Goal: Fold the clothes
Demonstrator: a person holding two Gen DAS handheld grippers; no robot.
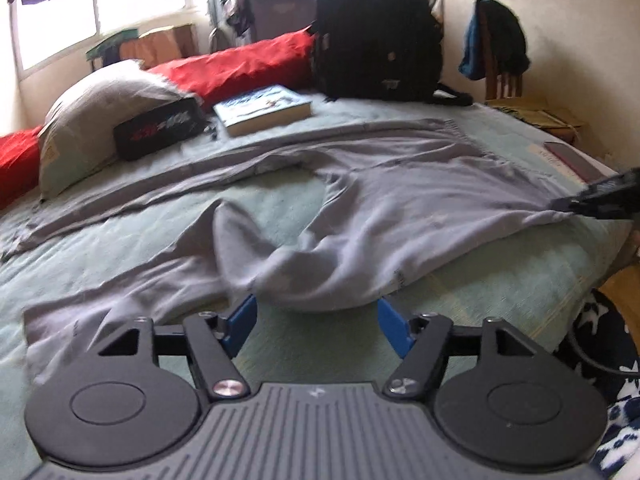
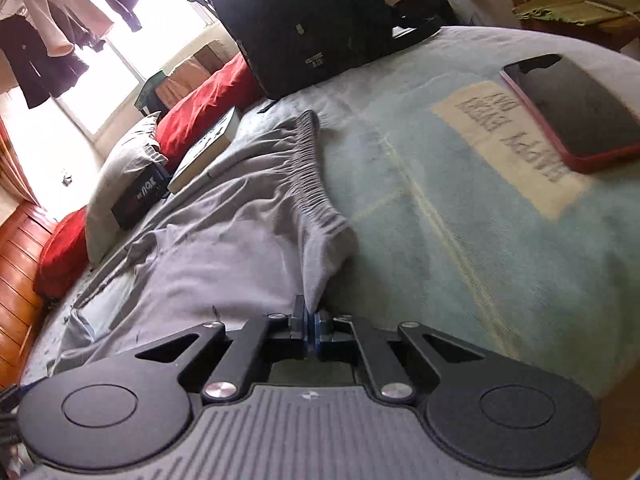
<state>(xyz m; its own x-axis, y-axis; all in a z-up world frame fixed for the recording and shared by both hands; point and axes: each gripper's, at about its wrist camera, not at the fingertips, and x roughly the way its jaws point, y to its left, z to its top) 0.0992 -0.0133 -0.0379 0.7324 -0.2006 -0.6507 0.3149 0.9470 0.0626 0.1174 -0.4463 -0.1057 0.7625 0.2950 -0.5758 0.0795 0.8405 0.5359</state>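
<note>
Jaws: left gripper apart, empty, near a rumpled leg; right gripper clamped on waistband corner of grey trousers, spread across bed w/ legs splayed. No fold visible; folding remains.

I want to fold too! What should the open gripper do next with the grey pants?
Probably ease the left gripper forward and shut it on the pants fold right ahead. Its jaws are open with nothing between them, while the right gripper is already shut on the waistband corner.
</note>
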